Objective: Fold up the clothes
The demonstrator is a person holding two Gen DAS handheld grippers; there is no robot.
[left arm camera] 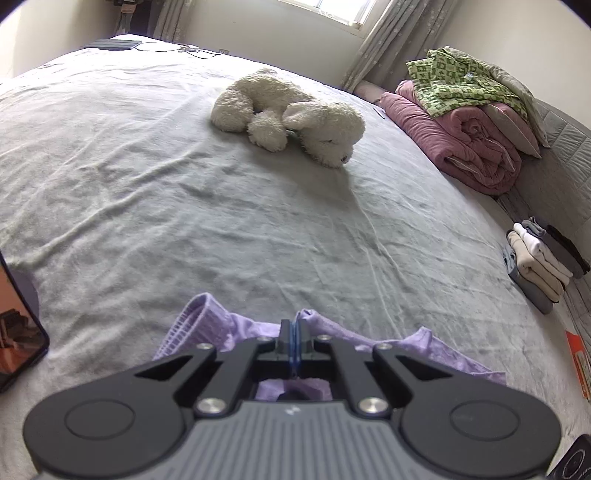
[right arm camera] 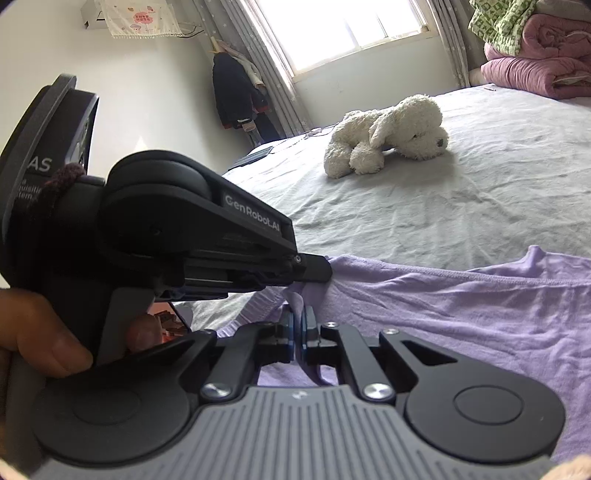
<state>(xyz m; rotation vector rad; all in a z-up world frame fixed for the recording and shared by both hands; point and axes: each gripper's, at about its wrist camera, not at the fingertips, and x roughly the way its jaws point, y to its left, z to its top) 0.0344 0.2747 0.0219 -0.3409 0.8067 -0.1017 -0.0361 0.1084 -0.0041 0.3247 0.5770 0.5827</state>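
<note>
On the near edge of the grey bed sheet point(left arm camera: 184, 192), spread out but rumpled: lavender garment point(right arm camera: 461, 314), with a ribbed cuff point(left arm camera: 192, 321) bunched at its left end. Pinched at one raised fold between the blue pads of the left hand-held gripper point(left arm camera: 295, 328), jaws closed tight on the cloth. Pinched again close beside that spot by the right hand-held gripper point(right arm camera: 297, 317), jaws likewise narrowed onto a fold, fabric pulled up into a small peak between the two tools. Seen from the right wrist view, the left tool lying across from the left, its tip touching the garment's hem, gripped by a hand point(right arm camera: 37, 332) at the handle.

Farther up the bed, well apart from the garment: white plush dog point(left arm camera: 291, 118) lying on its side. Against the right side, a rolled pink quilt point(left arm camera: 465, 140) topped by a green patterned cloth point(left arm camera: 461, 81). Nearer on that side, a small stack of folded clothes point(left arm camera: 543, 258). At the left margin, a phone point(left arm camera: 18, 325) with lit screen. Beyond the bed, a curtained window point(right arm camera: 343, 33).
</note>
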